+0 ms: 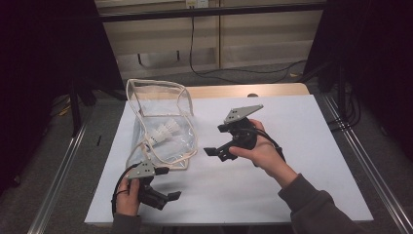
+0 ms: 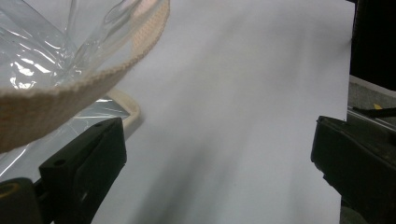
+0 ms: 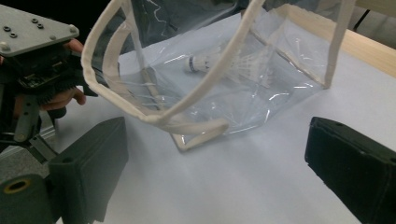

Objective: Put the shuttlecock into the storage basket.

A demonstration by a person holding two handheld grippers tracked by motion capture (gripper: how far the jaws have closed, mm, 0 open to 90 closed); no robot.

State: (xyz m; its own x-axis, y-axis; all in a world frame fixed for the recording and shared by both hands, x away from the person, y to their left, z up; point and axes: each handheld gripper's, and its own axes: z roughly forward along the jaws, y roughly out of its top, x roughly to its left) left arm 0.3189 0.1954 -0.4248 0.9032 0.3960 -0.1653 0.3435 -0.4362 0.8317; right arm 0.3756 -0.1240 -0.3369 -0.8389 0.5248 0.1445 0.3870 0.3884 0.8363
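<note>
On the white worktop (image 1: 272, 195), from above, a clear bag (image 1: 163, 122) holding shuttlecocks (image 1: 163, 131) lies between the left gripper (image 1: 165, 183) and right gripper (image 1: 214, 141). Each gripper view shows jaws spread wide, gripping nothing; the bag's strap (image 2: 70, 88) hangs just beside the left one.

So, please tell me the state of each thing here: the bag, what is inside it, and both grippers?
Clear bag: lying on the table, mouth open, held by neither gripper.
Shuttlecocks: inside the bag, lying on their sides.
Left gripper: open, empty, beside the bag's strap.
Right gripper: open, empty, apart from the bag.
</note>
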